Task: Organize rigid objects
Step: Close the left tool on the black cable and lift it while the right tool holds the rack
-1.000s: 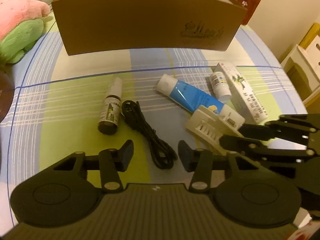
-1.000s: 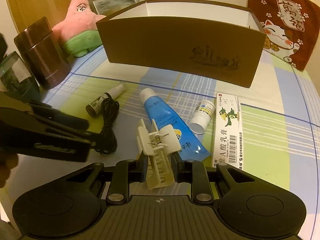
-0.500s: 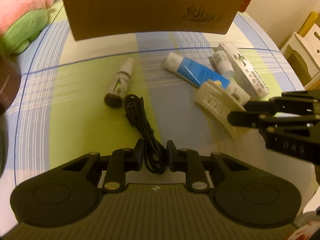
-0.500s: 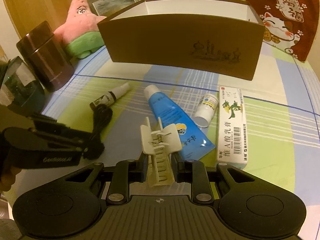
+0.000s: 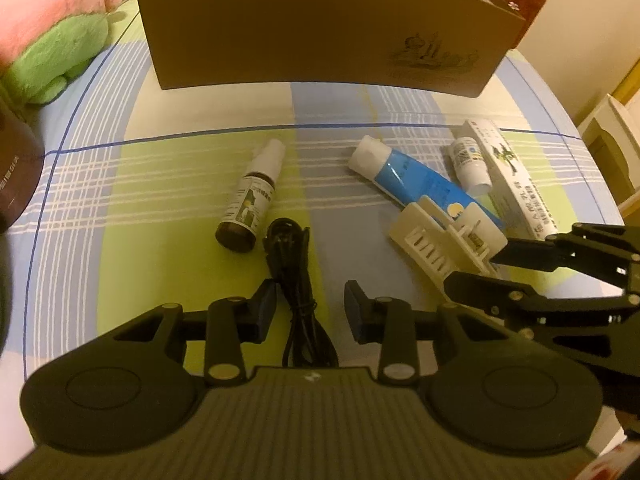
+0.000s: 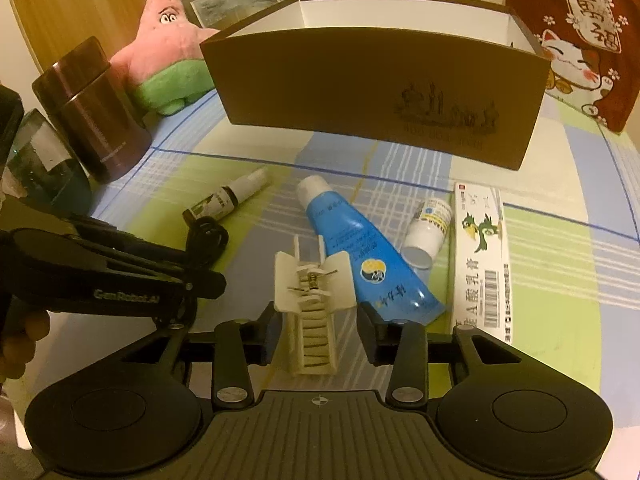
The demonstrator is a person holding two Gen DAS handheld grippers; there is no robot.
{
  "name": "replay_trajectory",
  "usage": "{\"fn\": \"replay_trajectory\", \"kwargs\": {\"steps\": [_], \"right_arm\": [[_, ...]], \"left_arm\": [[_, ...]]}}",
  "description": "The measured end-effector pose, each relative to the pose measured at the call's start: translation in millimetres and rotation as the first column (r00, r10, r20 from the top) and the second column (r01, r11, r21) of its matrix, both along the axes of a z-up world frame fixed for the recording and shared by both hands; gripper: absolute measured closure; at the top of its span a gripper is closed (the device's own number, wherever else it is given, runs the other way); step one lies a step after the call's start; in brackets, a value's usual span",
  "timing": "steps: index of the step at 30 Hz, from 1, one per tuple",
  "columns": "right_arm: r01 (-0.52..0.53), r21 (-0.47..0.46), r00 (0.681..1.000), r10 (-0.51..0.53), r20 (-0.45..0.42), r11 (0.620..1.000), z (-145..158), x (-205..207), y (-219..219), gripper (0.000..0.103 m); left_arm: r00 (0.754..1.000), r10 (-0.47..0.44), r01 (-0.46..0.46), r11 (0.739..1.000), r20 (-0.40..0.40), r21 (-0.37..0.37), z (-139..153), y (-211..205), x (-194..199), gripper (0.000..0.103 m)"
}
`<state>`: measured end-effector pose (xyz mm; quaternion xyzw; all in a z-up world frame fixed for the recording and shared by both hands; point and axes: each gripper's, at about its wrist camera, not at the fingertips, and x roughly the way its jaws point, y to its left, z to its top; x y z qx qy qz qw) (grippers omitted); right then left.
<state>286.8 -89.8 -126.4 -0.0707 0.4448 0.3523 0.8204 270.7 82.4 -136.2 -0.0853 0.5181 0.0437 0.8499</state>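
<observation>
left gripper (image 5: pixel 310 306): fingers spread, black cable (image 5: pixel 298 280) lying on the cloth between them, neither pad touching it. dark dropper bottle (image 5: pixel 250 204) just ahead of the left finger, on its side beside the cable's coiled end.

right gripper (image 6: pixel 318 330): fingers spread either side of the white hair clip (image 6: pixel 312 300), gaps visible on both sides. blue tube (image 6: pixel 360 248) just ahead and right of the right finger; small white bottle (image 6: pixel 426 230) and ointment carton (image 6: pixel 482 256) further right. brown box (image 6: pixel 380 92) stands open well beyond all fingertips.
</observation>
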Motion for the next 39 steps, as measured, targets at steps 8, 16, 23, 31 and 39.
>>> {"fn": "replay_trajectory", "kwargs": {"steps": [8, 16, 23, 31, 39], "right_arm": [[-0.056, 0.007, 0.998, 0.056, 0.001, 0.998, -1, -5, 9, 0.060], [-0.043, 0.009, 0.998, 0.043, 0.051, 0.999, 2, -4, 15, 0.057], [-0.041, 0.003, 0.997, 0.040, 0.065, 0.999, 1, -3, 16, 0.062], [-0.021, 0.035, 0.999, 0.019, 0.050, 0.999, 9, -4, 7, 0.062], [0.015, 0.083, 0.999, -0.019, 0.043, 0.996, 24, 3, -4, 0.062]], "left_arm": [[1.000, -0.012, 0.012, 1.000, 0.006, 0.014, -1, 2, 0, 0.076], [0.999, -0.038, 0.037, 0.998, 0.018, 0.042, -3, -3, 3, 0.078], [0.999, -0.034, 0.034, 0.999, 0.017, 0.032, -4, 0, 5, 0.090], [0.998, -0.048, 0.047, 0.998, 0.039, 0.030, 7, -3, 4, 0.090], [0.994, -0.030, 0.028, 0.999, 0.101, 0.020, 33, 2, 0, 0.090]]}}
